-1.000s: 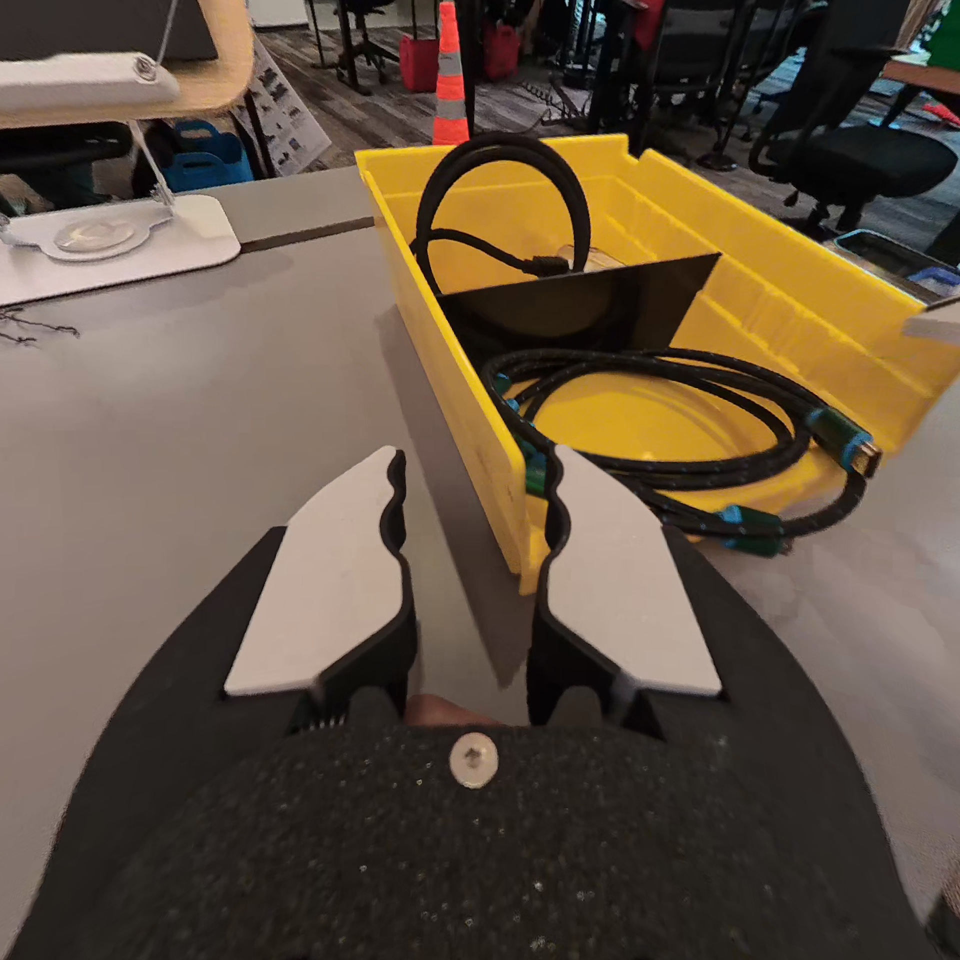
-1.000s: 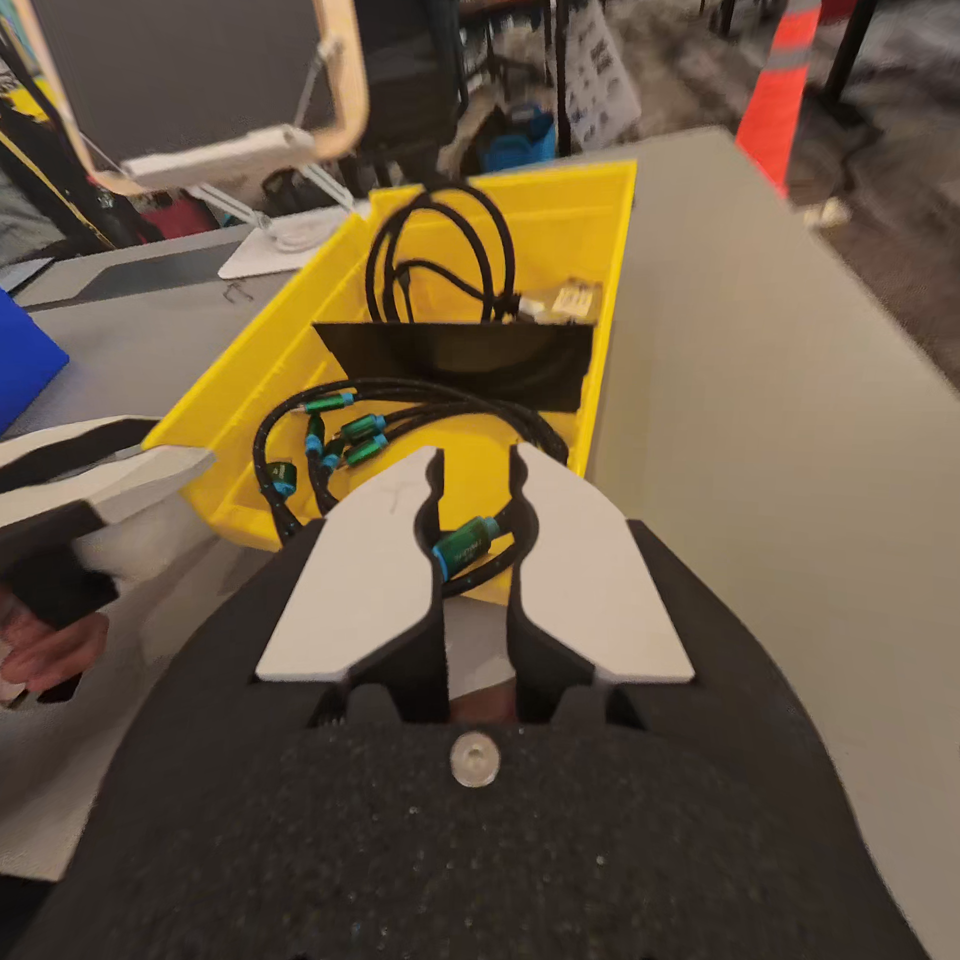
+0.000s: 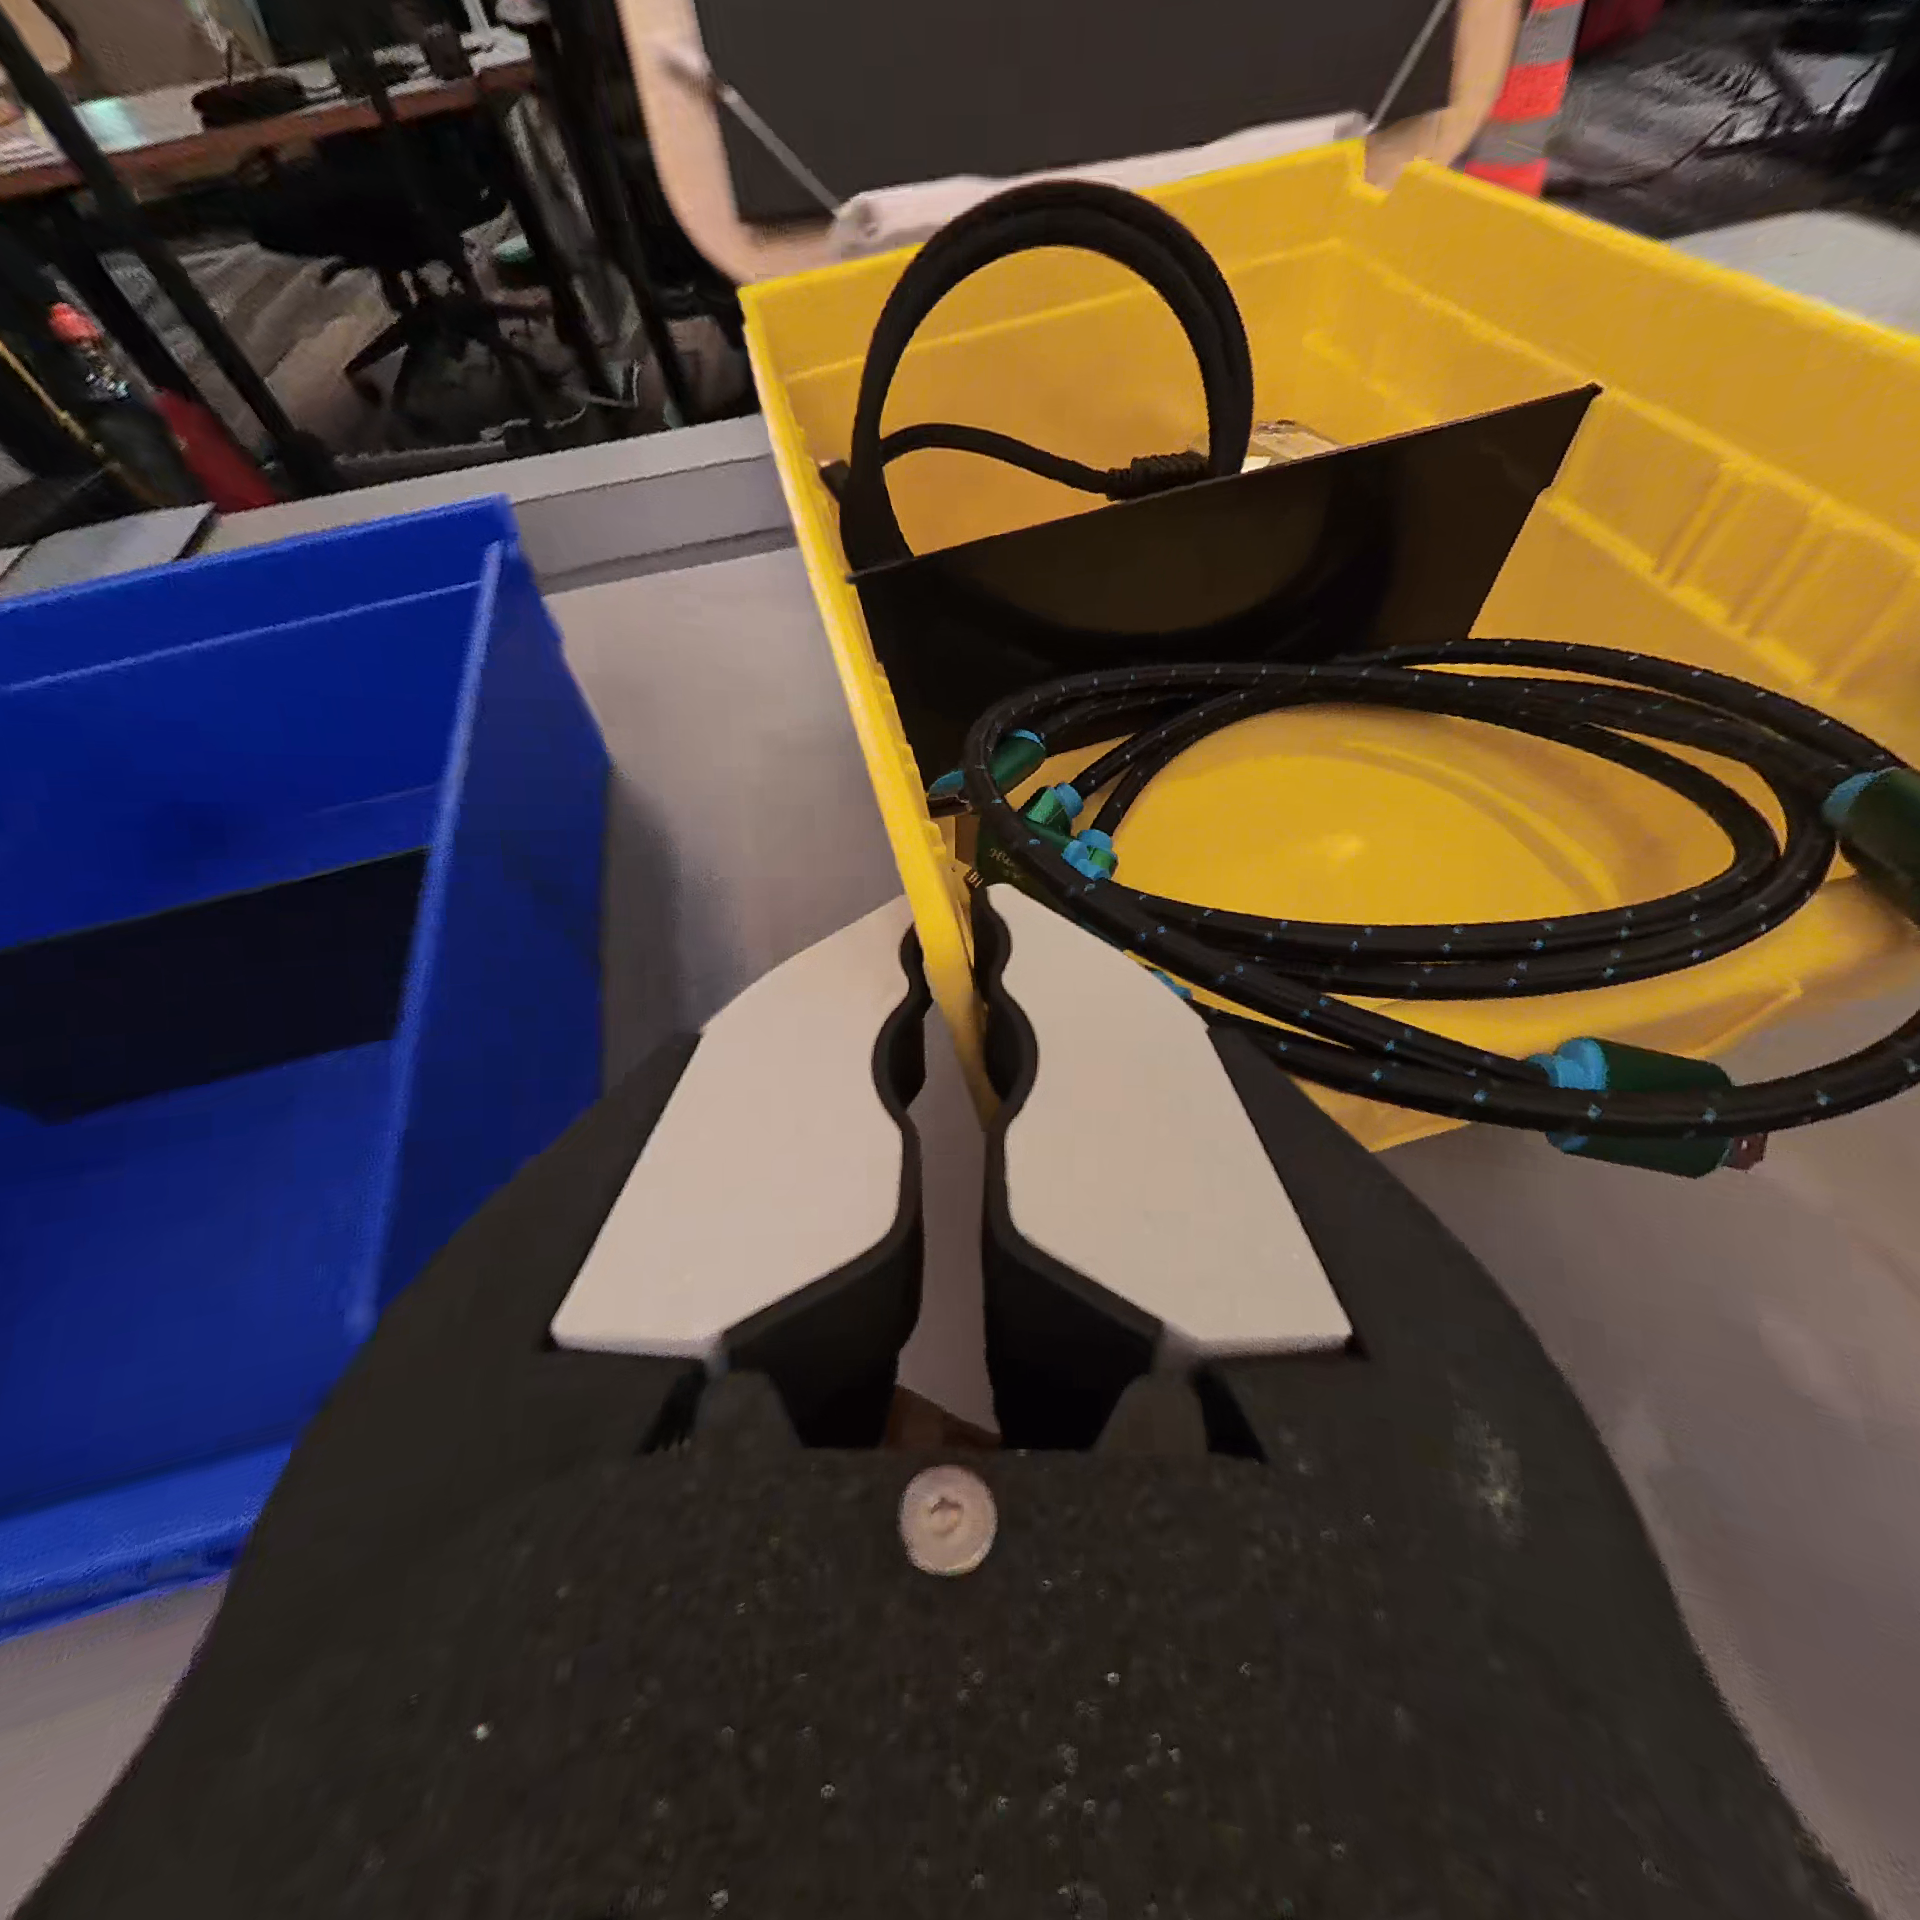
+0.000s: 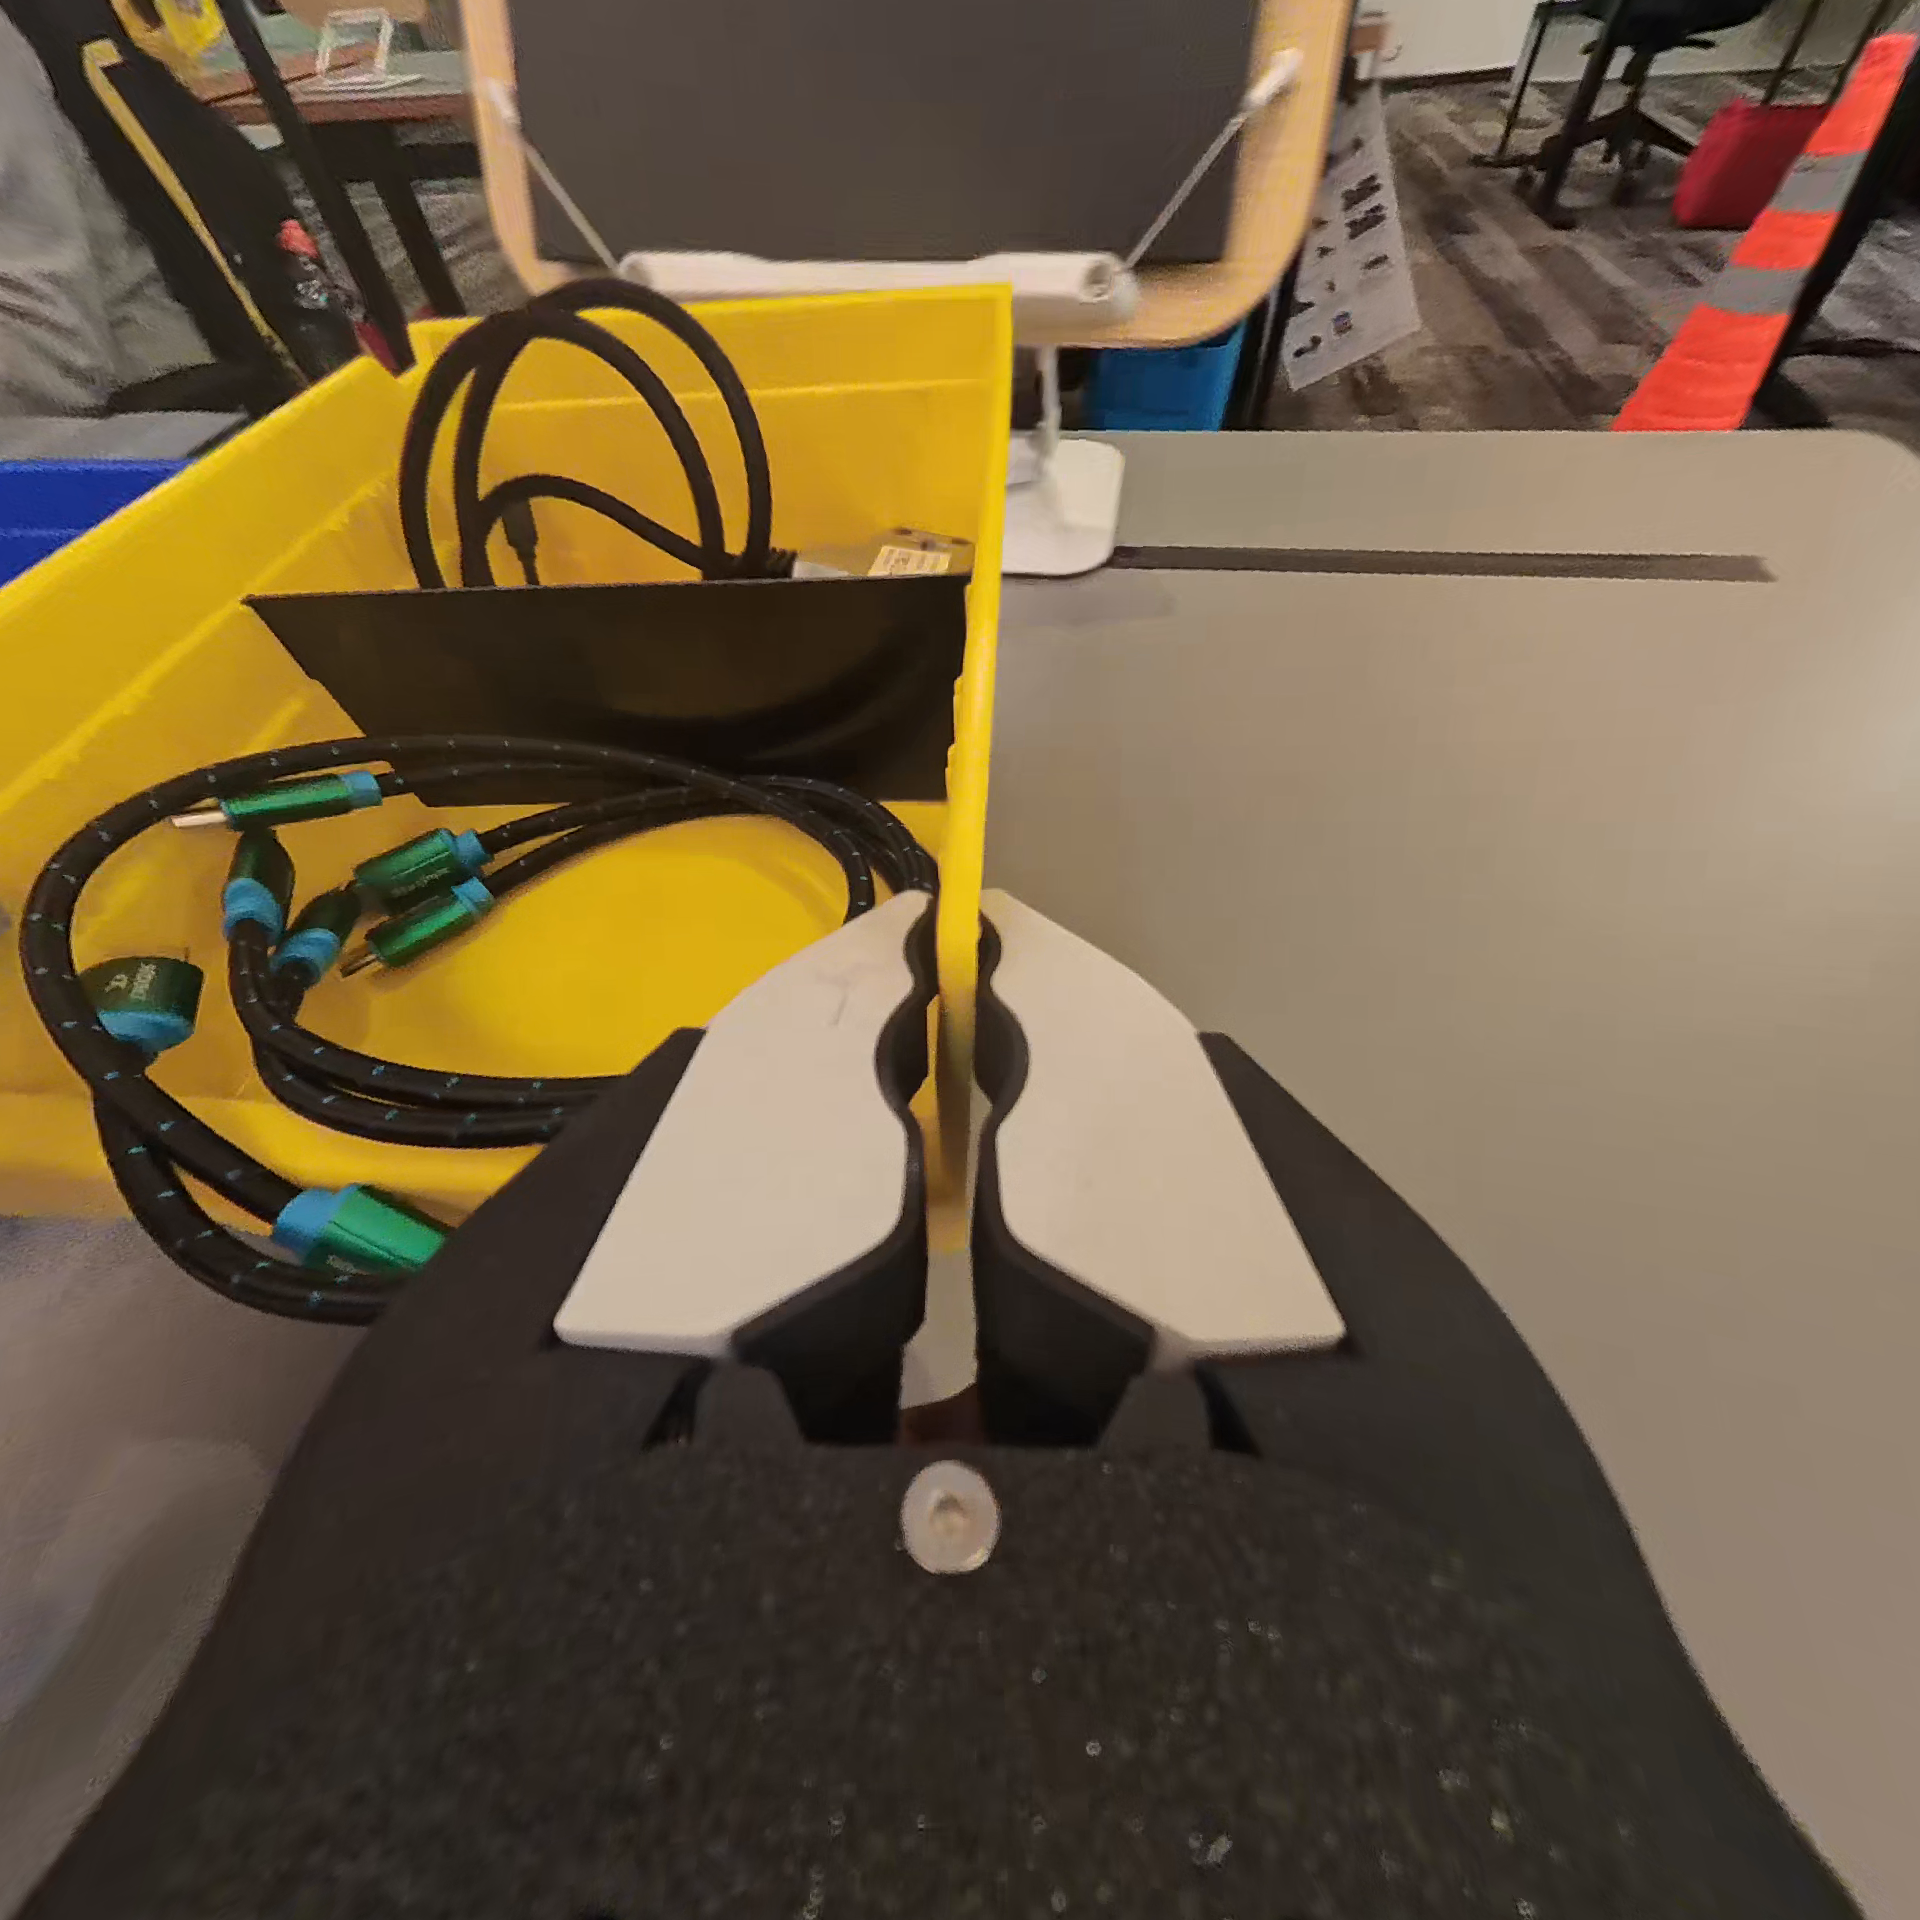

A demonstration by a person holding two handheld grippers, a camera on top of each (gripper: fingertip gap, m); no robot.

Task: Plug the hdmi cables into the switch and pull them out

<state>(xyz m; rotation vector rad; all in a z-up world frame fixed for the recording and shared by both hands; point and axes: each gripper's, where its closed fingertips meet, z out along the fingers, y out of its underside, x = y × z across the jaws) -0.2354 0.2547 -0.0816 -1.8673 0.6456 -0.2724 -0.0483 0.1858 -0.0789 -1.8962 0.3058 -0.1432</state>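
A yellow bin (image 3: 1662,436) stands on the grey table. Its front compartment holds coiled black braided HDMI cables (image 3: 1455,935) with green and blue plugs. One plug (image 3: 1631,1101) hangs over the low front lip. A black divider (image 3: 1195,561) separates a rear compartment with a black cable coil (image 3: 1049,239) and a small metallic box (image 4: 904,556). My left gripper (image 3: 951,935) is shut on the bin's left wall. My right gripper (image 4: 956,925) is shut on the bin's right wall (image 4: 971,727). The cables (image 4: 416,1091) lie left of it.
A blue bin (image 3: 260,935) with a dark divider stands close left of the yellow bin. A white stand base (image 4: 1060,509) sits behind the bin. Bare grey table (image 4: 1455,831) stretches to the right. An orange cone (image 4: 1766,281) and chairs stand on the floor beyond. Across from one pair of fingers to the other is roughly 20 centimeters.
Both grippers were open in front of the bin. The left has moved onto the left wall and the right onto the right wall, and both have closed on them.
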